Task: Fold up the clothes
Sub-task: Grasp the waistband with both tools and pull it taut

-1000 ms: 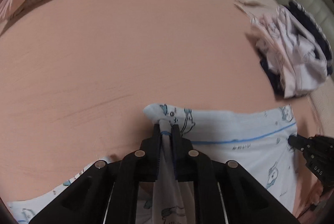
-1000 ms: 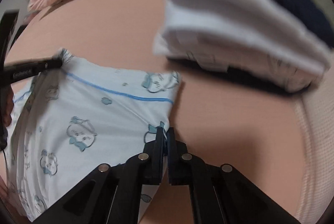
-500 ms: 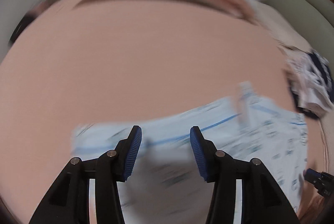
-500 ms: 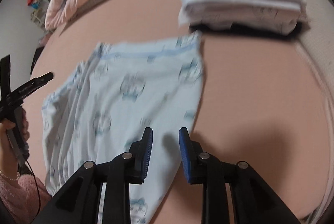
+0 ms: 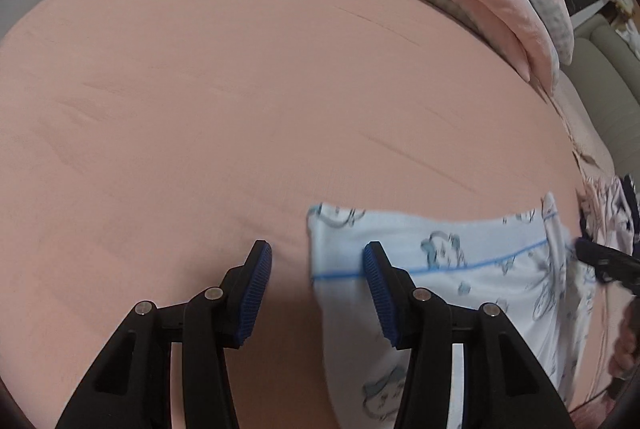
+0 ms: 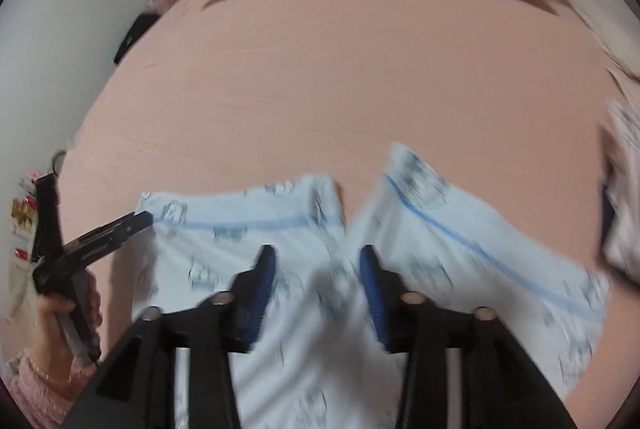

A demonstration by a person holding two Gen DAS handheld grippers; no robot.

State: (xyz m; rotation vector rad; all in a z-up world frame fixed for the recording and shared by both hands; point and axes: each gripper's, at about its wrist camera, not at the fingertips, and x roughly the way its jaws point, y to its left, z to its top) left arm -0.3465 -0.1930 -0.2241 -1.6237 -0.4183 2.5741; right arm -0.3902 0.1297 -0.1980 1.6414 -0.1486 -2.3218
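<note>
Soft dim light, fisheye bulge — right view motion-blurred

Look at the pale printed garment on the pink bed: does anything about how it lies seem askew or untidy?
Yes. In the right wrist view the printed garment lies in two parts whose blue stripes run at different angles, with a gap of pink bed sheet between them. It is not squared up. Nothing looks torn or spilled.

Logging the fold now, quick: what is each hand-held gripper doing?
Left hand-held gripper: open, holding nothing.
Right hand-held gripper: jaws just opened, empty above the printed garment.
</note>
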